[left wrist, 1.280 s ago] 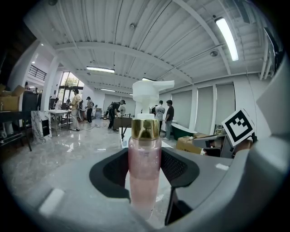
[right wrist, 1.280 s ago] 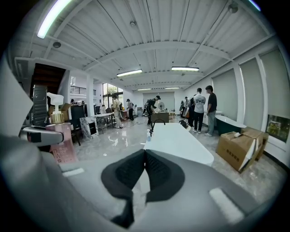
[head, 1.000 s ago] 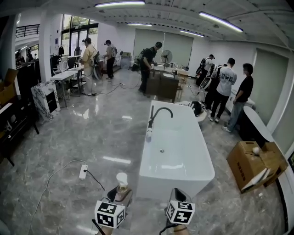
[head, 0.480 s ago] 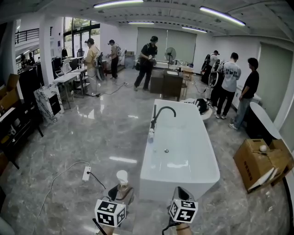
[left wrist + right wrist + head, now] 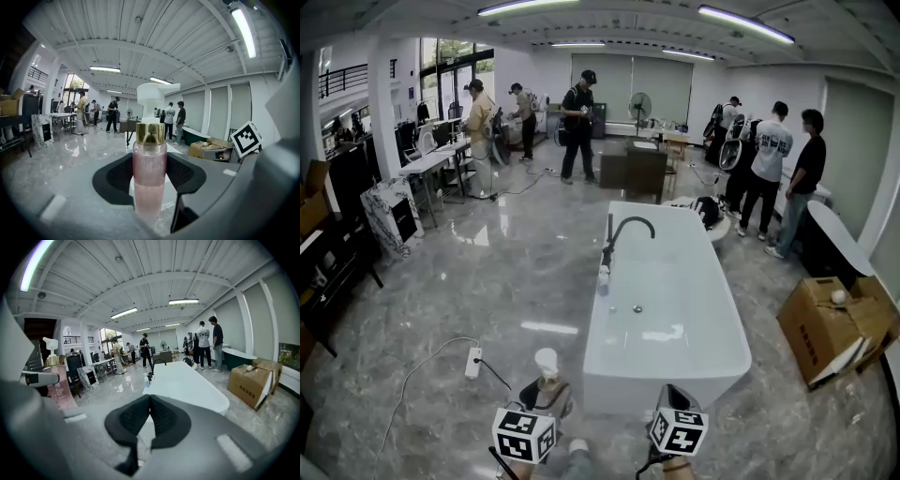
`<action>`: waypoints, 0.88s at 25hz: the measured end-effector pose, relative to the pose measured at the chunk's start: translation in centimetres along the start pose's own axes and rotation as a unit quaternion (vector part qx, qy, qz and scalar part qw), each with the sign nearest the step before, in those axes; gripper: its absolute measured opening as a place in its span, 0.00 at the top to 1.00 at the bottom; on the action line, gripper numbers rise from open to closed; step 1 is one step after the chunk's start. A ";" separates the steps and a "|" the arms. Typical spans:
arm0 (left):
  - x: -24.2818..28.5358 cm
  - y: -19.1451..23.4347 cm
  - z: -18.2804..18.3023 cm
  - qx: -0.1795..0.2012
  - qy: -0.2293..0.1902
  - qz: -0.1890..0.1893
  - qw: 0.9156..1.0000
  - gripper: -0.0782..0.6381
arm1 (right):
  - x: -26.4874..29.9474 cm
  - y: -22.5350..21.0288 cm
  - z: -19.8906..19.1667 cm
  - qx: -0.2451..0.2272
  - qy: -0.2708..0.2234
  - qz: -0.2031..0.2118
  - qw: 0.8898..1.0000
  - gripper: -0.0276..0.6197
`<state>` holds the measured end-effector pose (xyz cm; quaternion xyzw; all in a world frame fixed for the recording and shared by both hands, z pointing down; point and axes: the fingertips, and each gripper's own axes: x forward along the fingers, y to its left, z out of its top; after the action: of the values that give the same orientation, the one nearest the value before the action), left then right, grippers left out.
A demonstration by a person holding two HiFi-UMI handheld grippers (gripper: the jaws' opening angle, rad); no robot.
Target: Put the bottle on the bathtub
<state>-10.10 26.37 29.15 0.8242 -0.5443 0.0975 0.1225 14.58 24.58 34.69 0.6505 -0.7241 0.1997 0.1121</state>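
Pink bottle (image 5: 149, 159): clear body, gold collar, white pump top; held upright by the left gripper (image 5: 149, 180).
Left gripper: jaws clamped on the bottle's body, one pad each side.
Right gripper (image 5: 150, 401): jaws pressed together, nothing between them.
Bathtub (image 5: 675, 291): white, freestanding, black tap (image 5: 623, 234) on its left rim; its near end is just ahead of both grippers.
Bottle position: in the air above the floor, left of the tub's near corner, not touching the tub.
Done: pick-up; the bottle is in the grip and near the tub.
Left: carry it right and forward over the rim, set it down upright, open the jaws.
Risk: rim looks narrow and glossy, so a tall bottle may tip on release.
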 end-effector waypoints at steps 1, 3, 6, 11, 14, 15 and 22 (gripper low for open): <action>0.8 0.3 0.3 0.001 -0.001 -0.002 1.000 0.59 | 0.7 -0.1 0.3 0.002 -0.001 -0.001 1.000 0.95; 2.3 1.1 1.0 0.002 -0.002 -0.003 1.000 0.59 | 2.0 -0.2 1.2 0.003 -0.002 -0.002 1.000 0.95; 4.3 2.8 2.3 0.003 -0.007 -0.002 1.000 0.59 | 4.1 0.1 2.9 -0.003 -0.006 -0.004 1.000 0.95; 7.7 5.3 3.9 0.005 -0.008 -0.006 1.000 0.59 | 8.2 0.8 5.5 -0.002 -0.010 -0.006 1.000 0.95; 9.8 6.8 4.9 0.002 -0.007 -0.007 1.000 0.59 | 10.5 1.6 6.7 -0.007 -0.003 0.000 1.000 0.95; 10.3 7.3 5.2 -0.001 -0.006 -0.007 1.000 0.59 | 11.1 1.9 6.9 -0.011 0.001 0.001 1.000 0.95; 14.5 11.1 7.0 -0.011 -0.010 -0.019 1.000 0.59 | 15.7 2.9 10.3 -0.029 0.003 -0.013 0.999 0.95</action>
<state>-14.45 7.37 27.85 0.8337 -0.5311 0.0804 0.1280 10.66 6.20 31.72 0.6557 -0.7209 0.1788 0.1359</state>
